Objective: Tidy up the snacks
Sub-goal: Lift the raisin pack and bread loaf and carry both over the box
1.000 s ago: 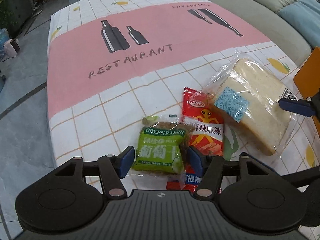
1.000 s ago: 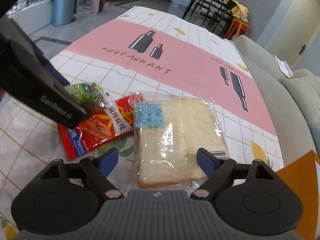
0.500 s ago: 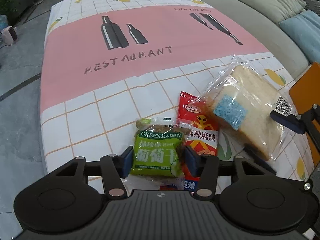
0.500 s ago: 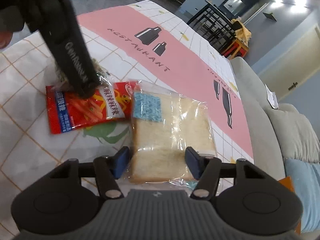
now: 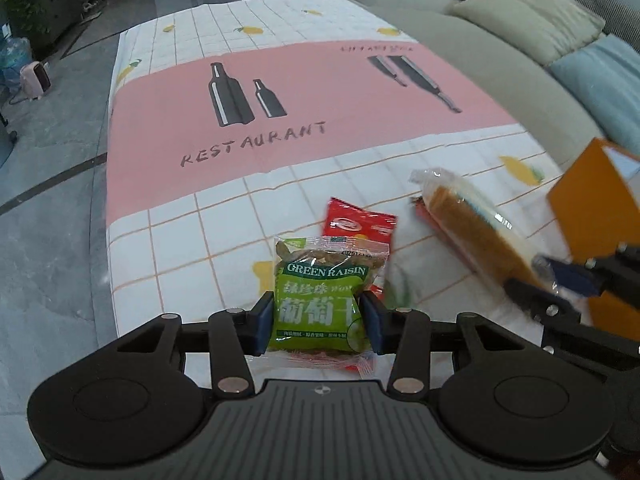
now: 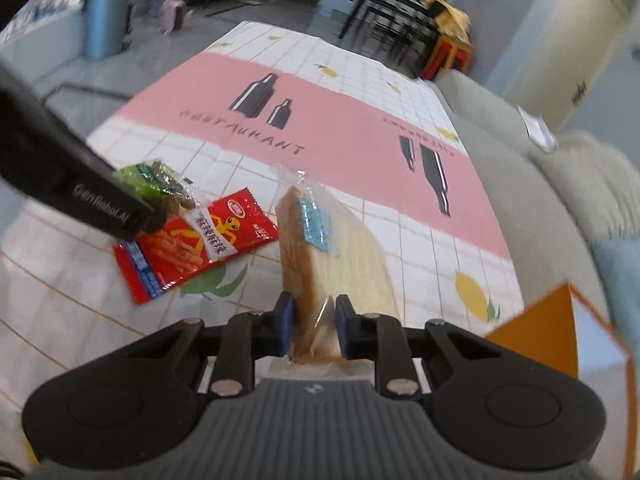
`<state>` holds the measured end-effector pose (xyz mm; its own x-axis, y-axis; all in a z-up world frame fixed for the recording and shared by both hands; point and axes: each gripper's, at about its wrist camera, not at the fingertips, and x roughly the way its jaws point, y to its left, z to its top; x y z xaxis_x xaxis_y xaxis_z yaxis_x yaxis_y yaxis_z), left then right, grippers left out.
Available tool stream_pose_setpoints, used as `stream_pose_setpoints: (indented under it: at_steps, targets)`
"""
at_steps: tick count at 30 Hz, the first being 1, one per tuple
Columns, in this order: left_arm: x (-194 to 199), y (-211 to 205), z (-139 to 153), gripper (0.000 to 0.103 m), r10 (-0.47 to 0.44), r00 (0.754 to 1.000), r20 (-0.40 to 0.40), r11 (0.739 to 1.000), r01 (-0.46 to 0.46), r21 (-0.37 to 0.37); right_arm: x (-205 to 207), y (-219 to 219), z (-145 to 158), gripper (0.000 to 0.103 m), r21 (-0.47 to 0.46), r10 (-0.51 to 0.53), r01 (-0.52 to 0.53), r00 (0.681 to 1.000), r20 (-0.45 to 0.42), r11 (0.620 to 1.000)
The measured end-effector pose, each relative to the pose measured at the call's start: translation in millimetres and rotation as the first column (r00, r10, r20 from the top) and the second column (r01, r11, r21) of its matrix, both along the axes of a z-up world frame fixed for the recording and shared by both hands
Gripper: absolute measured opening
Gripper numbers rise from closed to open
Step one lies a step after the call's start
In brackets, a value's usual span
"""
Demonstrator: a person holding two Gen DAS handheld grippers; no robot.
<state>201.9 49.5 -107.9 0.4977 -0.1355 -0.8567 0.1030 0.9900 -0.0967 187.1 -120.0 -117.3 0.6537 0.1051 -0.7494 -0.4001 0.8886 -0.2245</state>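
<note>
My left gripper is shut on a green raisin packet and holds it over the tablecloth; the packet also shows in the right wrist view. My right gripper is shut on a bagged bread slice, lifted and turned on edge. The bread also shows in the left wrist view, with the right gripper at its near end. A red spicy-strip packet lies flat on the cloth between them, partly hidden behind the raisin packet in the left wrist view.
An orange box stands at the table's right edge, also in the right wrist view. A grey sofa with cushions runs along the right side. The pink and white tablecloth stretches ahead.
Both grippers closed on their snacks. The left one lifted the raisin packet. The right one raised the bread off the cloth and tilted it on edge.
</note>
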Motion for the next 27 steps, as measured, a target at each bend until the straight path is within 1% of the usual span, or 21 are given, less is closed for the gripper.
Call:
stream_pose_setpoints:
  at_steps: [3, 5, 7, 9, 12, 16, 18, 20, 22, 24, 27]
  targets:
    - [-13.1, -3.7, 10.3, 0.051, 0.012, 1.000, -0.010, 0.999, -0.012, -0.042, -11.4, -15.5, 16.4, 0.018, 0.125, -0.062, 0.069, 0.996, -0.059, 0.990]
    - [-24.4, -8.4, 15.7, 0.051, 0.008, 1.000, -0.016, 0.998, -0.008, -0.058, -20.7, -26.4, 26.3, 0.018, 0.213, -0.099, 0.119, 0.990, -0.103, 0.970]
    - [-34.3, -13.2, 19.2, 0.051, 0.004, 1.000, -0.019, 0.998, -0.006, -0.066, -33.8, -36.4, 33.6, 0.017, 0.291, -0.128, 0.166, 0.981, -0.145, 0.942]
    - [-45.5, -18.3, 22.9, 0.051, 0.002, 1.000, -0.030, 0.997, -0.005, -0.081, -45.6, -46.6, 39.7, 0.017, 0.368, -0.145, 0.208, 0.971, -0.193, 0.906]
    - [-62.6, -26.8, 27.7, 0.051, -0.014, 0.999, -0.039, 0.995, 0.010, -0.104, -68.7, -63.8, 43.9, 0.017, 0.475, -0.154, 0.274, 0.949, -0.276, 0.836]
    - [-83.5, -39.4, 27.1, 0.051, -0.041, 0.997, -0.059, 0.992, 0.034, -0.119, -100.9, -83.3, 38.1, 0.017, 0.560, -0.161, 0.370, 0.908, -0.386, 0.741]
    - [-91.1, -46.1, 23.2, 0.051, -0.059, 0.995, -0.077, 0.991, 0.049, -0.124, -112.1, -90.5, 32.2, 0.017, 0.577, -0.166, 0.407, 0.890, -0.424, 0.708]
    - [-96.3, -53.4, 19.3, 0.051, -0.073, 0.993, -0.091, 0.991, 0.062, -0.119, -122.2, -95.6, 27.5, 0.017, 0.577, -0.177, 0.426, 0.882, -0.437, 0.697]
    - [-99.9, -58.4, 17.7, 0.051, -0.085, 0.991, -0.102, 0.989, 0.072, -0.130, -127.0, -99.1, 29.3, 0.017, 0.580, -0.192, 0.431, 0.884, -0.427, 0.692]
    - [-102.0, -61.3, 17.8, 0.051, -0.088, 0.990, -0.107, 0.987, 0.072, -0.142, -127.5, -99.2, 32.5, 0.018, 0.574, -0.202, 0.423, 0.890, -0.408, 0.702]
    - [-101.6, -68.0, 19.8, 0.051, -0.097, 0.990, -0.102, 0.987, 0.082, -0.138, -129.2, -98.9, 35.7, 0.024, 0.555, -0.203, 0.393, 0.906, -0.373, 0.733]
